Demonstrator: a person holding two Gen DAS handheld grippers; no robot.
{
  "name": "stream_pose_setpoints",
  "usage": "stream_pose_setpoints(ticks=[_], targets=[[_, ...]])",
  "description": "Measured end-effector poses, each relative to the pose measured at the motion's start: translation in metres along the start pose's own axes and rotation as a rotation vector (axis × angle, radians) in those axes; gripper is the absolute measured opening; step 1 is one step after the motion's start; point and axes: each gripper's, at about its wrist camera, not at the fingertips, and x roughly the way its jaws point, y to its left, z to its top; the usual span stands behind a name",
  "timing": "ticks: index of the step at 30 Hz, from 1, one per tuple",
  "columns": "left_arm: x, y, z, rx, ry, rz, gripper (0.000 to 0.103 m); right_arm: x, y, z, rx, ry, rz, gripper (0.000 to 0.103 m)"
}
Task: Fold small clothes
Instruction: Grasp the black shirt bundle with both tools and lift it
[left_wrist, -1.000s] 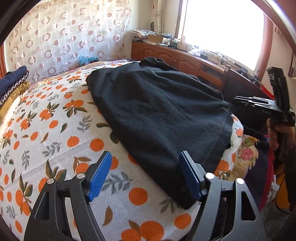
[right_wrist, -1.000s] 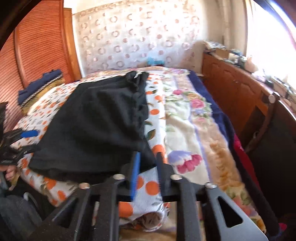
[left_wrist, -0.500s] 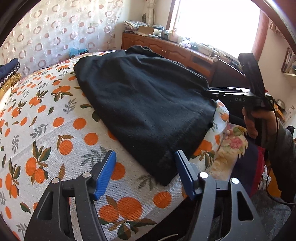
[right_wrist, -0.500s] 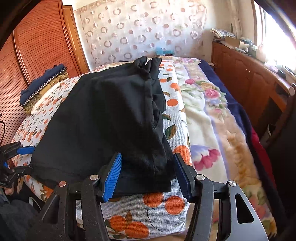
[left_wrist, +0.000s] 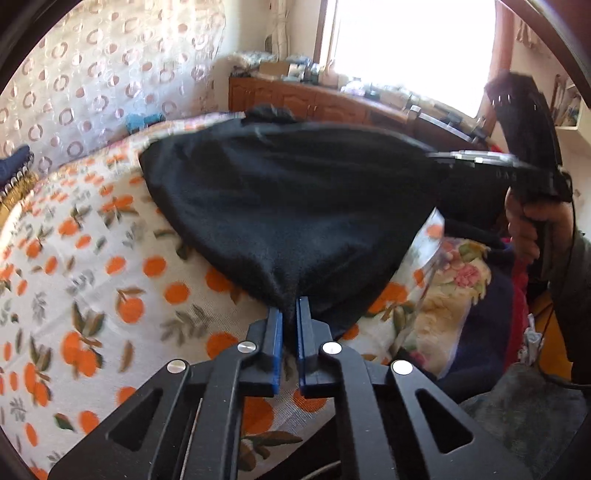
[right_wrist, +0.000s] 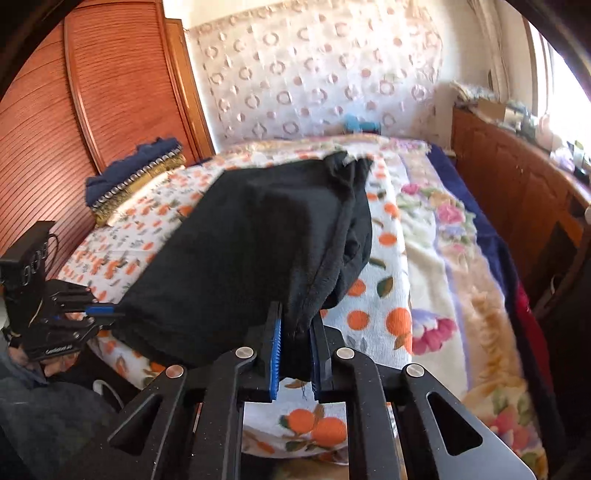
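Note:
A black garment (left_wrist: 295, 206) lies spread on the orange-print bed sheet (left_wrist: 92, 258). In the left wrist view its near corner is pinched between the blue pads of my left gripper (left_wrist: 290, 310), which is shut on it. My right gripper (right_wrist: 295, 317) has the garment's (right_wrist: 251, 236) other near corner between its pads, and its jaws are closing on the cloth. The near edge is stretched taut between the two grippers and raised off the sheet. Each gripper also shows in the other's view: the right gripper (left_wrist: 436, 157) at far right, the left gripper (right_wrist: 103, 310) at far left.
A folded navy and gold stack (right_wrist: 136, 177) sits at the bed's far left by the wooden wardrobe (right_wrist: 92, 92). A floral blanket (right_wrist: 461, 258) covers the right side of the bed. A wooden cabinet (right_wrist: 517, 192) runs along the window. A hand (left_wrist: 524, 229) holds the right gripper.
Both grippers stood open around the garment's near corners half a second ago. Now both have closed on the cloth, and the near edge has come up off the bed.

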Motion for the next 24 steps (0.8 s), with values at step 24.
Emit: stream_pose_setpoints(ticks=[24], targets=[[0.046,0.153,0.18,-0.126,-0.076,0.143,0.01,0.099,-0.041,0.153,0.011,-0.073,-0.05,0.006]])
